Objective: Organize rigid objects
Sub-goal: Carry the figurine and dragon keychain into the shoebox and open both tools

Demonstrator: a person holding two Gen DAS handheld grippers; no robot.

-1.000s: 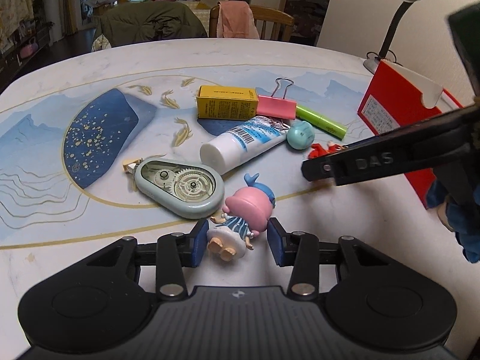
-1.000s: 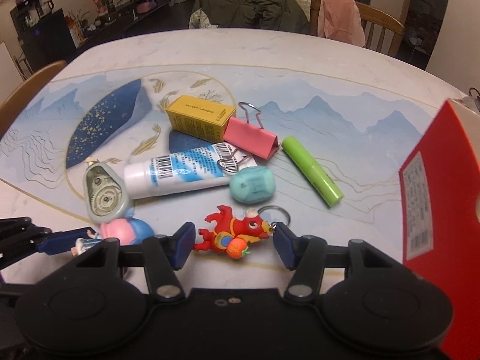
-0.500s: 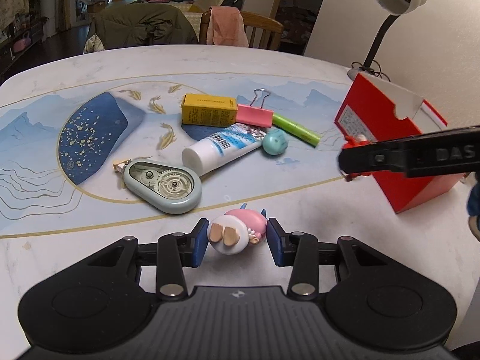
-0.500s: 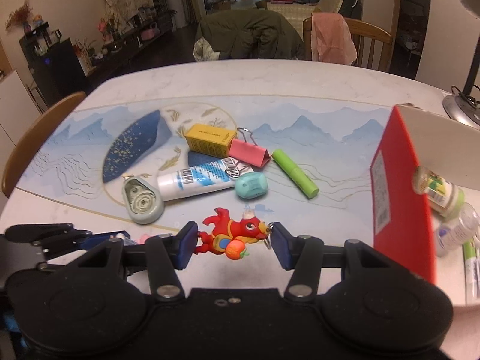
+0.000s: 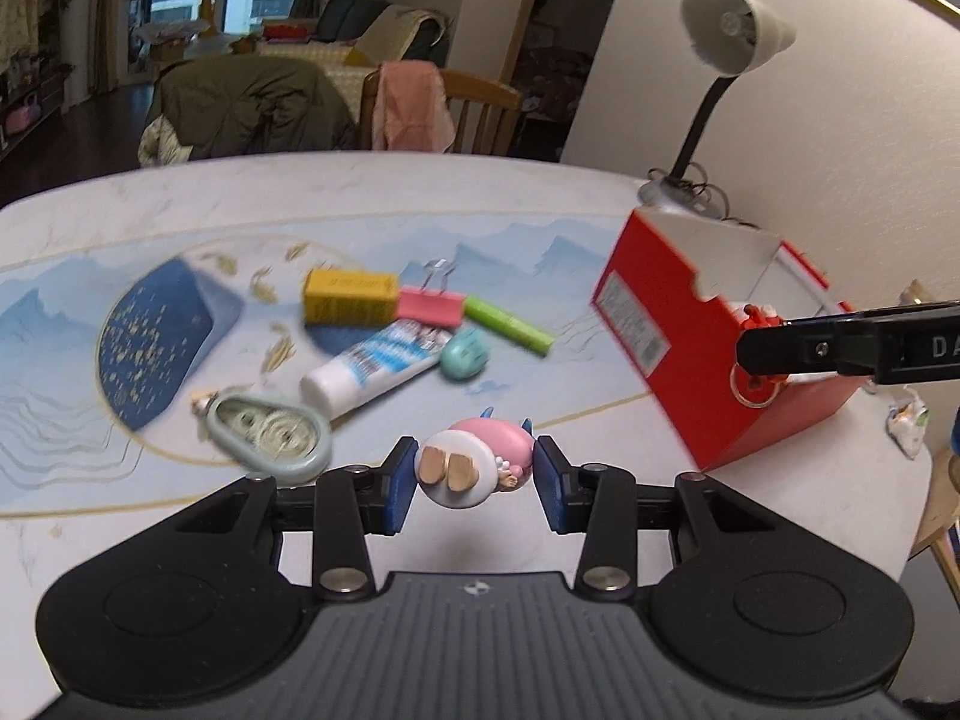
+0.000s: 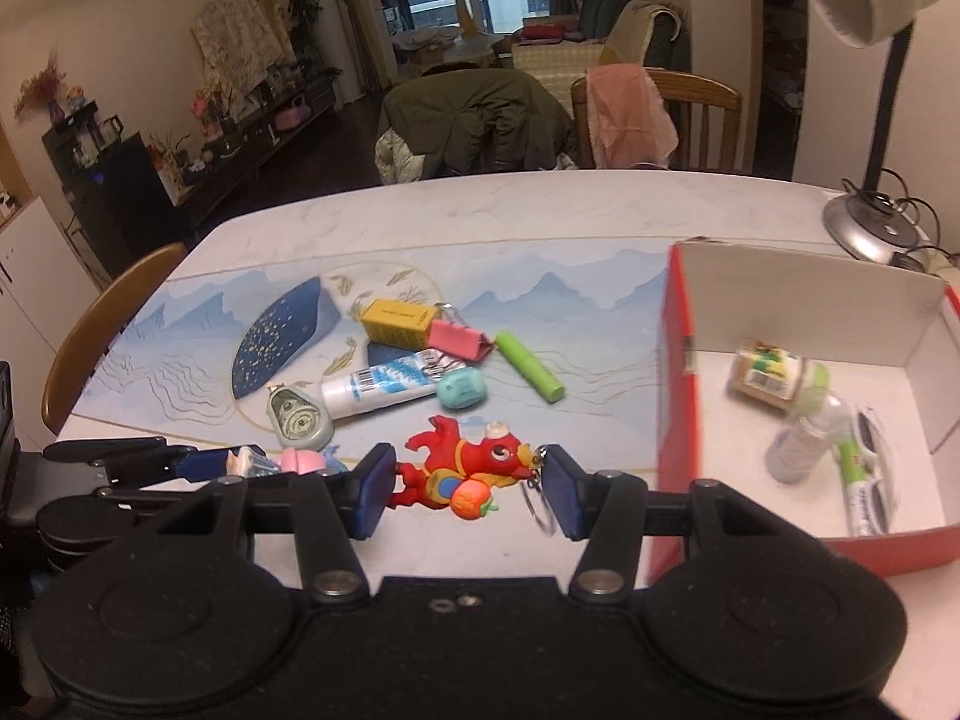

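A: What was gripped by the left gripper [image 5: 475, 479]?

B: A pink-and-white figurine [image 5: 474, 463] was clamped between its blue pads, feet toward the camera, and was held clear above the table [image 5: 240, 198]. The jaws were narrowly set, closed on the toy.

A: And the right gripper [image 6: 467, 489]?

B: A red horse keychain [image 6: 462, 468] was pinched lengthwise between its pads, the key ring [image 6: 538, 504] dangling by the right pad. The jaws were set moderately wide, spanned by the toy, which was lifted off the table just left of the red box [image 6: 675, 420].

A: What was seen beyond the grippers?

B: A correction tape dispenser [image 6: 297, 417], a white tube [image 6: 384, 387] and a teal round toy [image 6: 461, 390] were left on the printed mat [image 6: 570, 312]. Farther back a yellow box [image 6: 399, 321], a pink binder clip [image 6: 459, 339] and a green stick [image 6: 531, 366] were laid close together.

A: And the box?

B: It was stood open at the right; a jar [image 6: 771, 378], a clear bottle [image 6: 801, 447] and a tube with a green cap [image 6: 861, 489] were lying inside. A desk lamp [image 6: 873, 90] was placed behind it.
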